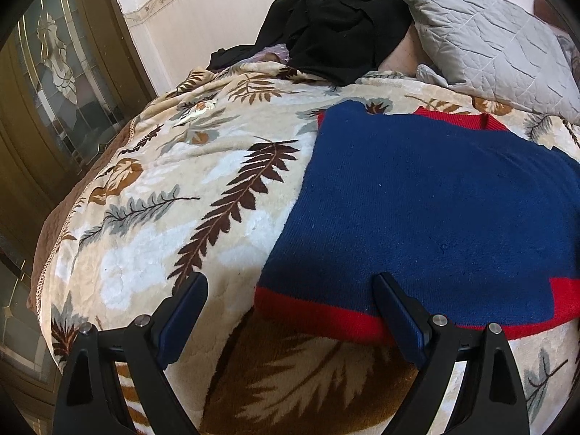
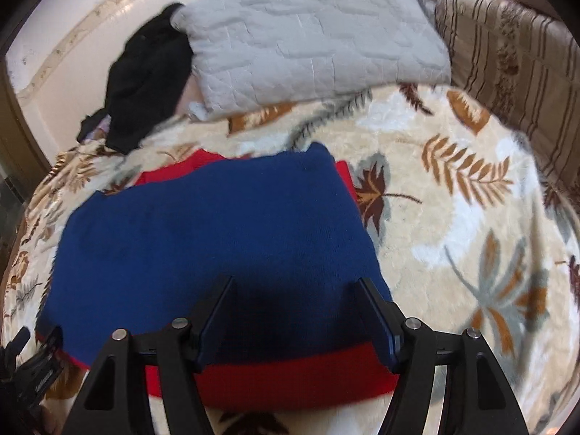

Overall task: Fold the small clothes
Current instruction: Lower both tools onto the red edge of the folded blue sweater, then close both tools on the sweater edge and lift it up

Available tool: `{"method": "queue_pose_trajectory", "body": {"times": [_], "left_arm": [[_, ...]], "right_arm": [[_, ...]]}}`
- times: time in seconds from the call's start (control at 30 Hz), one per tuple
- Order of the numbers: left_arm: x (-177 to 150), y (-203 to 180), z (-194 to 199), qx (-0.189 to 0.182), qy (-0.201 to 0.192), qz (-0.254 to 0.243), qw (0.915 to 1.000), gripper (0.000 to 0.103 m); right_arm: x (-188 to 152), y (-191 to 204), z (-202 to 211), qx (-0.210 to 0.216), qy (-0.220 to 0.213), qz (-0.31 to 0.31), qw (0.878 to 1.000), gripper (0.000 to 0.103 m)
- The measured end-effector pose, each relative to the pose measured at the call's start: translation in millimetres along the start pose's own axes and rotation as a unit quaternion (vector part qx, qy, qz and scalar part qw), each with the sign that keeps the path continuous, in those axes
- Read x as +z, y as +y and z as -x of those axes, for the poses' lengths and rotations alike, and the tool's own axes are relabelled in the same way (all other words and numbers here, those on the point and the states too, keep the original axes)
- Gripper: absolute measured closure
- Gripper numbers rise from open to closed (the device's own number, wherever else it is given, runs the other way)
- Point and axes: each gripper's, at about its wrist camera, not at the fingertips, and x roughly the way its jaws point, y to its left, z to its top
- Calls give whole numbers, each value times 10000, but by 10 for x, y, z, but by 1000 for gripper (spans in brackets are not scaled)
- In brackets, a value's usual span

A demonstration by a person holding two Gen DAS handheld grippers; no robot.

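So the blue sweater (image 2: 217, 239) with the red hem band (image 2: 290, 377) is lying flat on the bed, sleeves apparently tucked in already, hem at 6 o'clock and red collar up at 12, probably so the bottom can get flipped toward the neck. Both tongs are spread wide and gripping nothing: left tongs (image 1: 290, 311) straddle the hem's left corner, right tongs (image 2: 295, 313) sit over the hem near its right corner. The leaf-print blanket (image 1: 163, 181) is underneath, with a grey pillow (image 2: 308, 36) at 12 and black clothes (image 1: 337, 18) piled at 11.
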Motion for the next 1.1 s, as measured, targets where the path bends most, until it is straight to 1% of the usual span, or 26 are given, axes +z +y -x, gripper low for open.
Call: {"method": "queue_pose_trajectory", "body": {"times": [0.07, 0.13, 0.27, 0.37, 0.47, 0.53, 0.6, 0.63, 0.67, 0.7, 0.73, 0.8, 0.93, 1.0, 1.1], "left_arm": [[4, -3, -4, 3, -7, -6, 10000, 10], [10, -3, -9, -5, -11, 7, 10000, 10], [16, -3, 3, -27, -27, 27, 10000, 10], [24, 6, 50, -47, -94, 70, 9999, 10], [25, 1, 78, -61, -154, 80, 9998, 10], [6, -21, 13, -79, 9, 39, 10000, 10], [-14, -20, -40, -154, 142, 66, 9998, 10], [-14, -7, -36, -178, 144, 78, 9997, 10], [-4, 14, -22, -204, 143, 91, 9996, 10], [-1, 37, -8, -223, 144, 114, 9996, 10], [12, 75, 8, -253, 152, 173, 9994, 10], [53, 194, 50, -364, 153, 357, 9986, 10], [171, 475, 131, -449, 96, 668, 9967, 10], [248, 620, 138, -585, 110, 819, 9949, 10], [373, 770, 30, -1011, 317, 969, 9896, 10]], "right_arm": [[-2, -47, -164, -112, 233, -59, 9996, 32], [8, -47, -166, -178, 204, -1, 9996, 32], [-5, -36, -43, 18, 111, -89, 9999, 32], [-64, 33, 121, 220, -57, 73, 9997, 32], [-141, 141, 225, 412, -116, 242, 9988, 32], [-212, 245, 203, 528, 42, 401, 9978, 32], [-281, 331, 47, 586, 443, 568, 9957, 32], [-316, 353, -24, 624, 642, 585, 9943, 32], [-335, 366, -73, 616, 752, 585, 9935, 32], [-328, 386, -39, 574, 639, 637, 9943, 32], [-312, 391, -6, 628, 594, 637, 9942, 32], [-275, 359, 91, 871, 430, 471, 9942, 32], [-233, 330, 232, 1094, 145, 351, 9933, 32], [-210, 323, 297, 1260, 17, 293, 9916, 32], [-172, 307, 353, 1404, -90, 206, 9898, 32]]}}
